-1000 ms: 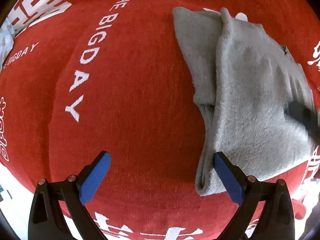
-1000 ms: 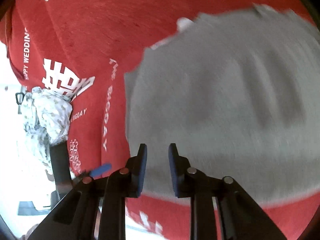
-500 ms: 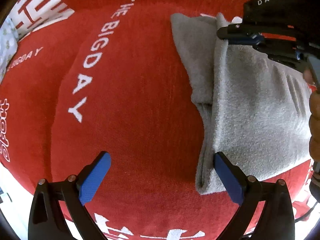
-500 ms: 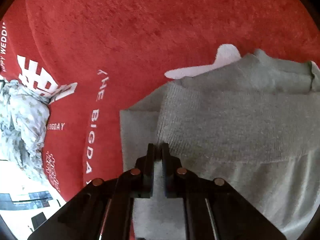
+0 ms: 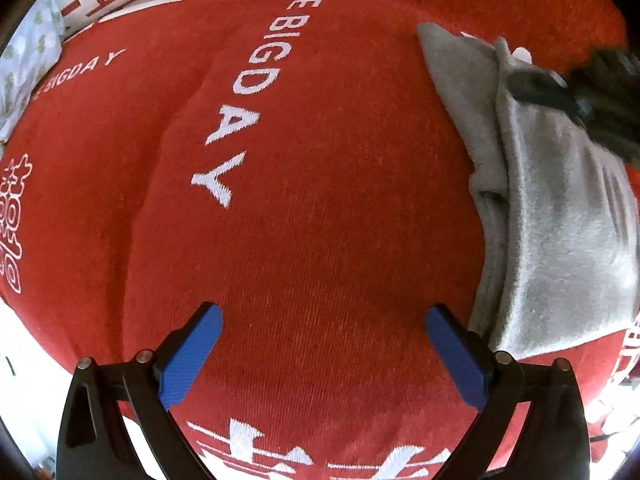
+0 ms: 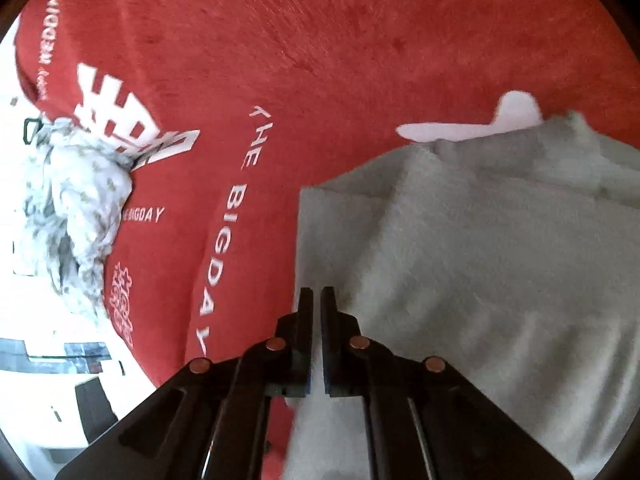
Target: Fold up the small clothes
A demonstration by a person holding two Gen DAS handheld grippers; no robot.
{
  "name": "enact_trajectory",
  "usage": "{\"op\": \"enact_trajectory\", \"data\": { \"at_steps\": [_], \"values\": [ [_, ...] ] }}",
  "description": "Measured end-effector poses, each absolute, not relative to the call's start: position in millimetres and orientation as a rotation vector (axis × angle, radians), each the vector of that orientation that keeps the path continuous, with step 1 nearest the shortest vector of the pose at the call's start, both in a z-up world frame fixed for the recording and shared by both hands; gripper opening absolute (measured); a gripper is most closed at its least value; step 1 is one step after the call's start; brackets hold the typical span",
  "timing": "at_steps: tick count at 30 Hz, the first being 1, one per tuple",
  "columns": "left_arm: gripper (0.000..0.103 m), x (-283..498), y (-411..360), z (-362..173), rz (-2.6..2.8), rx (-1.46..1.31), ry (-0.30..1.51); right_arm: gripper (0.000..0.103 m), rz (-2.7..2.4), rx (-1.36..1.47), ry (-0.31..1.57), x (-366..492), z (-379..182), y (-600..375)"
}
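Note:
A folded grey garment (image 5: 560,216) lies on a red printed cloth (image 5: 320,200); it fills the right half of the right wrist view (image 6: 480,272). My left gripper (image 5: 322,328) is open and empty over bare red cloth, just left of the garment's near corner. My right gripper (image 6: 316,296) is shut over the garment's left edge; whether it pinches fabric cannot be told. It shows blurred at the garment's far edge in the left wrist view (image 5: 576,92).
A crumpled white patterned garment (image 6: 76,208) lies at the cloth's left edge, also seen in the left wrist view (image 5: 28,56). White lettering runs across the red cloth. A white floor lies beyond the cloth's edge (image 6: 48,360).
My right gripper closed fully, went to the garment's far left edge, then drew back a little. My left gripper shifted slightly left, away from the garment, still open.

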State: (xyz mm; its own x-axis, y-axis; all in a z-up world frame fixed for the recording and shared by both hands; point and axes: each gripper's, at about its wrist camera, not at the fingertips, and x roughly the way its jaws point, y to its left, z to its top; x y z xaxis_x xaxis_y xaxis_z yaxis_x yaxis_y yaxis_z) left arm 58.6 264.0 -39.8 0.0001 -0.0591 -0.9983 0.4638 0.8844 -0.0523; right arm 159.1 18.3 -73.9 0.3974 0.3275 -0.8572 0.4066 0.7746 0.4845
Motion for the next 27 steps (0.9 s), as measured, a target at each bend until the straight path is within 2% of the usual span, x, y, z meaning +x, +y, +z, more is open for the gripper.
{"op": "enact_trajectory", "data": {
  "at_steps": [2,5,6,7,9,17,20,22,27],
  "values": [
    [0.103,64.4,267.6,-33.4,-0.438,0.320,1.523,0.008,-0.067,0.753,1.189,132.3,-68.1,13.7],
    [0.103,74.8,269.6,-22.8,-0.468,0.301,1.523,0.018,-0.096,0.834,1.202,93.7,-70.5,6.1],
    [0.103,71.5,265.0,-18.4,-0.475,0.297,1.523,0.027,-0.106,0.868,1.200,80.6,-71.5,3.7],
    [0.103,72.5,263.4,-16.9,-0.483,0.296,1.522,0.045,-0.118,0.912,1.194,67.1,-72.9,4.6],
    [0.103,72.8,261.0,-14.7,-0.497,0.302,1.518,0.062,-0.123,0.991,1.179,36.9,-74.1,3.5],
    [0.103,70.4,235.9,-1.4,-0.544,0.336,1.513,0.063,-0.154,1.328,1.115,-64.9,-109.0,19.4],
    [0.103,66.0,227.6,-0.7,-0.556,0.346,1.520,0.064,-0.182,1.412,1.065,-84.4,-119.1,21.1],
    [0.103,63.8,220.4,0.5,-0.563,0.355,1.524,0.069,-0.195,1.457,1.026,-92.4,-123.6,20.3],
    [0.103,56.9,203.5,4.7,-0.578,0.332,1.522,0.069,-0.215,1.539,0.934,-98.6,-129.8,14.8]
  ]
}}
